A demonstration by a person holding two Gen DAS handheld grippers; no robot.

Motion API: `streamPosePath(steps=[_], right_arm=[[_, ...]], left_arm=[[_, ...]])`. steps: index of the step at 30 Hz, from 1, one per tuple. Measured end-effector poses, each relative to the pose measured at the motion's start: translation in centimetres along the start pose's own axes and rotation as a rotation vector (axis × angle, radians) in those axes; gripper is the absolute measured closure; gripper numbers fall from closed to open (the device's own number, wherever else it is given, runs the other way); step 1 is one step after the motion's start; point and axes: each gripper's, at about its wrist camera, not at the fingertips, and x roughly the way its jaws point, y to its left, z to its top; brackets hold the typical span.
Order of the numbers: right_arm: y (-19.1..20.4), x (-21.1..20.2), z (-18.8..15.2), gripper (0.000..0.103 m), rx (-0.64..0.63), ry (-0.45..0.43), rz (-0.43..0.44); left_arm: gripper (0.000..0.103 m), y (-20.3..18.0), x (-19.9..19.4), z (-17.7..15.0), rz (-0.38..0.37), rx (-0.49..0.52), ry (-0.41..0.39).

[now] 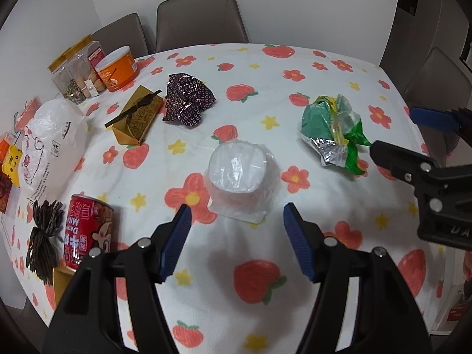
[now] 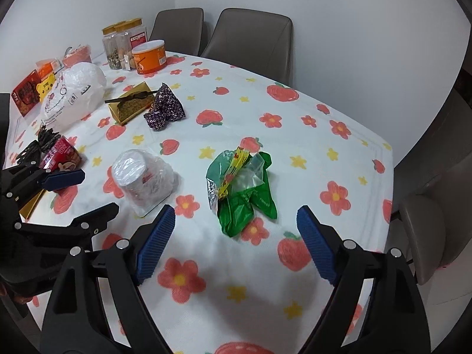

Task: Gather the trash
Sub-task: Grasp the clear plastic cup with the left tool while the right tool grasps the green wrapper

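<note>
Left wrist view looks down on a table [image 1: 324,59] covered with a white cloth printed with red flowers and strawberries. The left gripper [image 1: 237,236] hangs over the near part of the cloth with its blue pads apart and nothing between them. Just beyond its tips stands a white cup [image 1: 236,171] wrapped in clear plastic, apart from both pads. To the right of the cup lies a crumpled green wrapper [image 1: 333,129] with silver foil and a yellow strip. The right gripper [image 1: 398,135] enters from the right edge, its nearer finger close beside that wrapper.

Farther off, left of centre, a dark dotted wrapper [image 1: 188,98] lies next to a gold box [image 1: 137,116] with a dark ribbon. A white plastic bag [image 1: 53,144] sits at the left, a red can [image 1: 85,230] stands near left beside a bundle of dark string [image 1: 44,236], and an orange tub [image 1: 118,67] and clear jars [image 1: 73,73] stand at the far left corner. Grey chairs [image 1: 200,17] line the far side.

From the right wrist view, the right gripper [image 2: 236,242] is wide open and empty, with the green wrapper [image 2: 242,188] lying on the cloth just ahead of its tips, touching neither pad. The cup [image 2: 141,177] lies to the left, beside the left gripper [image 2: 88,191].
</note>
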Motion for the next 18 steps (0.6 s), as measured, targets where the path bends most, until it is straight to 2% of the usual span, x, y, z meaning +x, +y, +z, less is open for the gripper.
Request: streamPosePath(steps=[7,14,16,17,18], right_arm=[[0.2,5.1,1.3,0.021,-0.034,0.056,0.016],[0.0,8.0,1.0,0.022,-0.039,0.107,0.015],[-0.1,8.1,0.8,0.034,-0.036,0.111,0.017],[-0.1,8.1,0.8,0.042,-0.037,0.117,0.025],[-0.1,7.9,0.7,0.048,-0.039,0.115,0.028]], left_arm=[[0.038,0.1,3.8,1.0,-0.013,0.023,0.030],[0.038,-0.2,7.3,1.7,-0.020,0.045,0.066],[0.041,-0.3,7.5,1.8,-0.021,0.050,0.056],[0.051,-0.3,7.4,1.9,-0.023,0.051,0.053],[0.054,-0.4,7.3,2.0,-0.028,0.051,0.052]])
